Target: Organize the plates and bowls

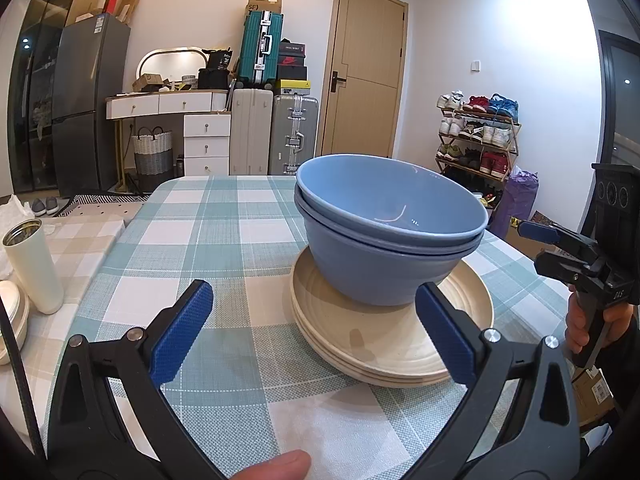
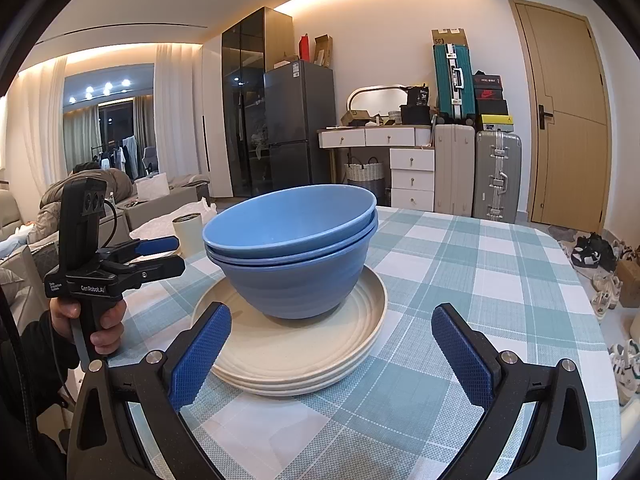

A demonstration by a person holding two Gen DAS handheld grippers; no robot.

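Two blue bowls (image 1: 388, 236) (image 2: 292, 252) sit nested, one inside the other, on a stack of cream plates (image 1: 380, 344) (image 2: 288, 356) in the middle of the checked table. My left gripper (image 1: 314, 330) is open and empty; it hovers low just in front of the stack, with its right pad at the plates' near rim. My right gripper (image 2: 332, 356) is also open and empty, on the other side of the stack, its left pad over the plates' near rim. Each gripper shows in the other's view: the right gripper (image 1: 560, 244), the left gripper (image 2: 156, 256).
A white tumbler (image 1: 34, 264) (image 2: 188, 232) stands on an adjoining beige-checked surface to the left, with pale lidded containers (image 1: 12, 320) beside it. The teal-checked tablecloth (image 1: 220, 220) (image 2: 480, 280) runs to rounded far edges. Hands (image 1: 580, 328) (image 2: 100, 328) hold the gripper handles.
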